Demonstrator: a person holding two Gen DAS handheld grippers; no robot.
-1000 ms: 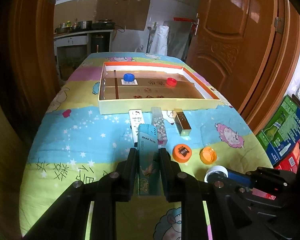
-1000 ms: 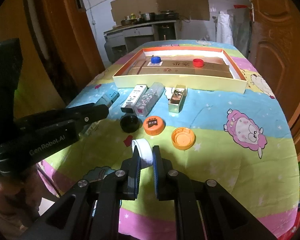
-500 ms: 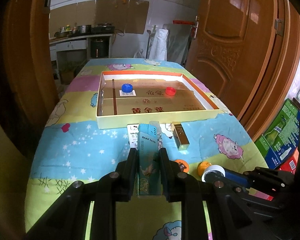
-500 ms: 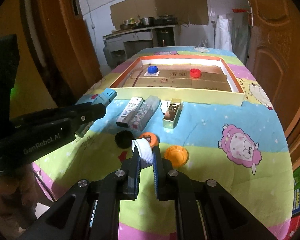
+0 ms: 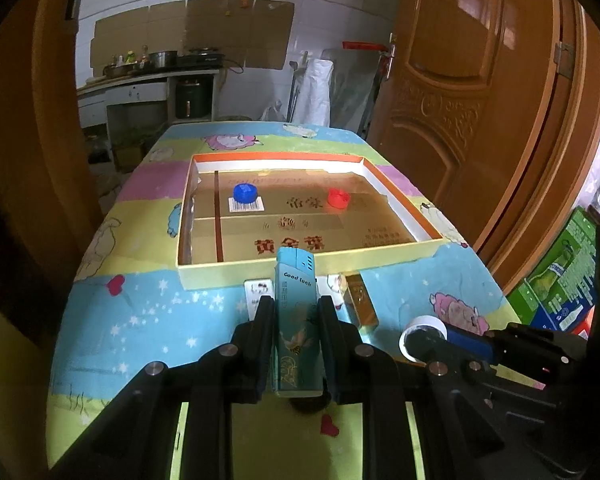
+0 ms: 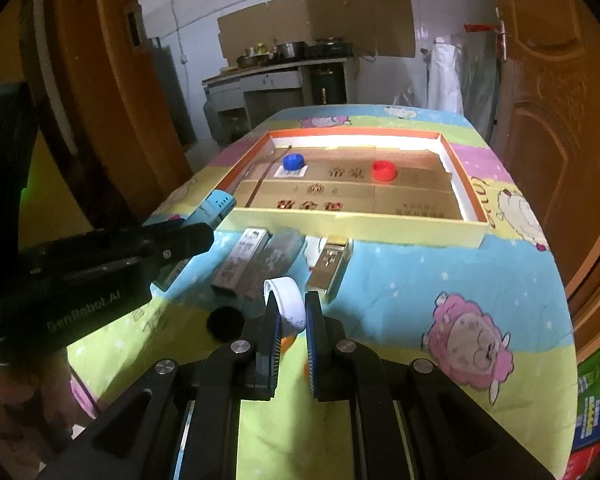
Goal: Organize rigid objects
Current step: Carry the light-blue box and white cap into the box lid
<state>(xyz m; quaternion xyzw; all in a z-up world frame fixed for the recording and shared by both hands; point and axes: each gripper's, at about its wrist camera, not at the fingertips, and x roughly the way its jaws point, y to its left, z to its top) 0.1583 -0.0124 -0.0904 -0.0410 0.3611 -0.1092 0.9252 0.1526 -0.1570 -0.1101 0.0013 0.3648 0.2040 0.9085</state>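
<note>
My left gripper [image 5: 296, 300] is shut on a teal lighter [image 5: 296, 320] that stands up between its fingers, raised over the table just short of the shallow cardboard tray [image 5: 308, 274]. A blue cap [image 5: 245, 193] and a red cap [image 5: 339, 199] lie inside the tray. My right gripper [image 6: 292, 298] is shut on a white bottle cap [image 6: 286, 306], held on edge above the table. In the right wrist view the left gripper [image 6: 196, 238] reaches in from the left with the teal lighter [image 6: 216, 208] near the tray's front left corner.
On the cartoon-print cloth before the tray [image 6: 356, 226] lie a white lighter [image 6: 240, 262], a dark patterned lighter [image 6: 272, 266], a gold lighter [image 6: 328, 264] and a black cap [image 6: 225, 323]. A wooden door [image 5: 480, 120] stands right of the table; coloured boxes [image 5: 560, 280] sit on the floor.
Both grippers have risen and moved toward the tray, each still holding its object. The orange caps have slipped out of sight beneath the grippers.
</note>
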